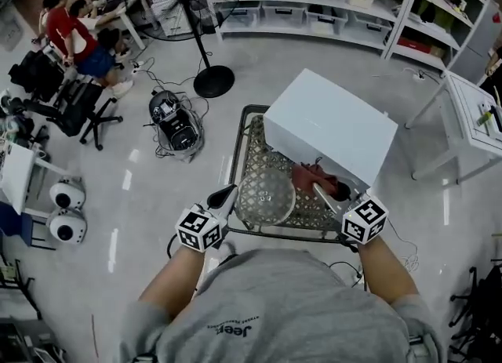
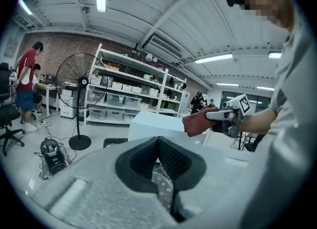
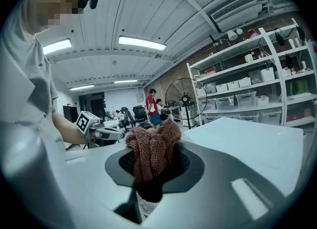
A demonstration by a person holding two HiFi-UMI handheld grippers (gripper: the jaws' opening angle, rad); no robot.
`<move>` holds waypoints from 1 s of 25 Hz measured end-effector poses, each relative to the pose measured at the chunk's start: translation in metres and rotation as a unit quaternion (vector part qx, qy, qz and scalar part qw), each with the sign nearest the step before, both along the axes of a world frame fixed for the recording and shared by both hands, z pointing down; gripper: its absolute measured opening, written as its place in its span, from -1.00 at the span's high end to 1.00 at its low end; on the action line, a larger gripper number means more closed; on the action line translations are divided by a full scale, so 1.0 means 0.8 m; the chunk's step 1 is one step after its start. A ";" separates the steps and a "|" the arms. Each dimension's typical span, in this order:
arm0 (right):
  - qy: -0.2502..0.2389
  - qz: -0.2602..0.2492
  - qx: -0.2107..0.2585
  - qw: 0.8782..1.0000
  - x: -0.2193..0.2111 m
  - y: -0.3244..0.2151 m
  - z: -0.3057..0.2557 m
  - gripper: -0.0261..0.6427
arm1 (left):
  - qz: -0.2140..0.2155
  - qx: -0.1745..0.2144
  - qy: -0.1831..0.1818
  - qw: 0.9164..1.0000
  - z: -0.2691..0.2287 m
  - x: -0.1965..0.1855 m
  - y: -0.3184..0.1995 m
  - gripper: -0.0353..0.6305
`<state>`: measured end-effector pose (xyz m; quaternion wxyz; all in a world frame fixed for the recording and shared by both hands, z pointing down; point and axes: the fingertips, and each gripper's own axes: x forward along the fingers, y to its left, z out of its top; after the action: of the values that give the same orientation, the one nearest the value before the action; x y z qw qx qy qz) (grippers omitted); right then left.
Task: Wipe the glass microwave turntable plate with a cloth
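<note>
The round clear glass turntable plate (image 1: 265,194) lies on the wire-mesh table (image 1: 252,157), its 9 o'clock rim pinched by the left gripper (image 1: 225,195), with the right gripper (image 1: 317,189) clamping a crumpled reddish-brown cloth (image 1: 307,173) just at 3 o'clock.

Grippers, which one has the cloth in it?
The right gripper: it is shut on the reddish cloth; the left gripper grips the glass plate.

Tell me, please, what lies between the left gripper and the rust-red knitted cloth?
The round clear glass turntable plate lies there; the head view shows it.
</note>
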<state>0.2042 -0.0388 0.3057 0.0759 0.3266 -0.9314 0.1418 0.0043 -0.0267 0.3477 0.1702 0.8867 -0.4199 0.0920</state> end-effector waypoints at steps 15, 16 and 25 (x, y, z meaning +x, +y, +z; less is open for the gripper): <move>0.055 0.061 -0.050 0.995 -0.049 -0.023 0.115 0.69 | 0.166 -0.013 -0.204 0.965 0.236 -0.045 -0.024 0.90; 0.059 0.060 -0.054 0.995 -0.051 -0.027 0.125 0.69 | 0.174 -0.012 -0.213 0.961 0.252 -0.042 -0.027 0.90; 0.083 0.039 -0.071 0.993 -0.069 -0.041 0.200 0.69 | 0.211 -0.021 -0.257 0.943 0.359 -0.029 -0.022 0.90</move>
<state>0.1492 -0.0720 0.4660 0.1706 0.3669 -0.8960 0.1829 -0.0185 -0.0441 0.6346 0.0521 0.8975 -0.2509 0.3591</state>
